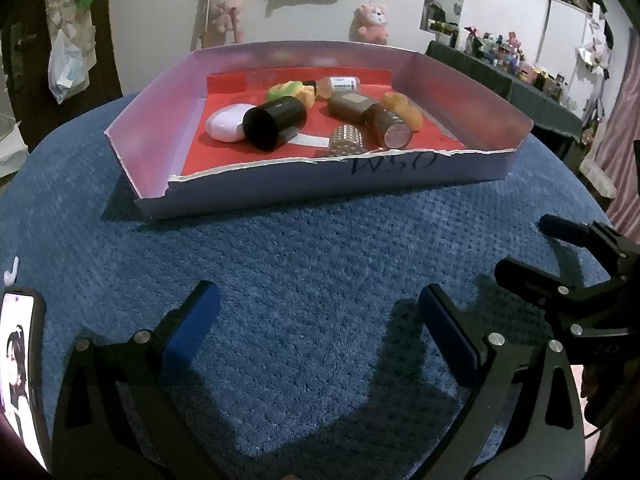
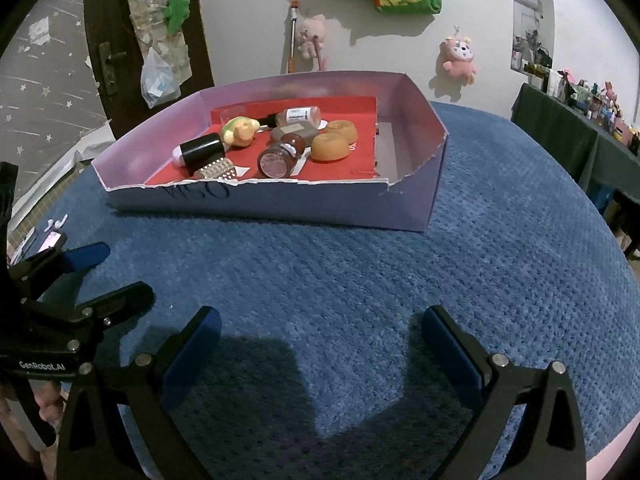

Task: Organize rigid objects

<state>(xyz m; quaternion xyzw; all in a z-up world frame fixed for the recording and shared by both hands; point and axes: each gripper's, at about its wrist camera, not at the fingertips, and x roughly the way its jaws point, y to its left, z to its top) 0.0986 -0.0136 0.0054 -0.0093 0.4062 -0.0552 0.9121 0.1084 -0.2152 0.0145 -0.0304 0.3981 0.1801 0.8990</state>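
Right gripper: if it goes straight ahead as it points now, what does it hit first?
Probably the near wall of the box. The right gripper is open over bare blue blanket, with nothing between it and that torn-edged wall. Height is unclear; if high enough, it could clear the wall and reach the brown bottle.

Pink plush toys (image 2: 458, 57) on the wall (phone (image 1: 18, 360) nearby)

Left wrist camera sitting low over blue blanket (image 1: 304, 264), looking forward between own fingers toward cardboard tray (image 1: 280, 184), tray's torn front wall facing lens, near but well apart. Right gripper (image 1: 560, 256) showing at right edge. Right wrist camera sitting beside it, facing same way, seeing tray (image 2: 320, 204) more from right. Left gripper (image 2: 92, 276) showing at left edge. Both views sharing tray, blanket, wall with pink plush toys (image 2: 460, 58).
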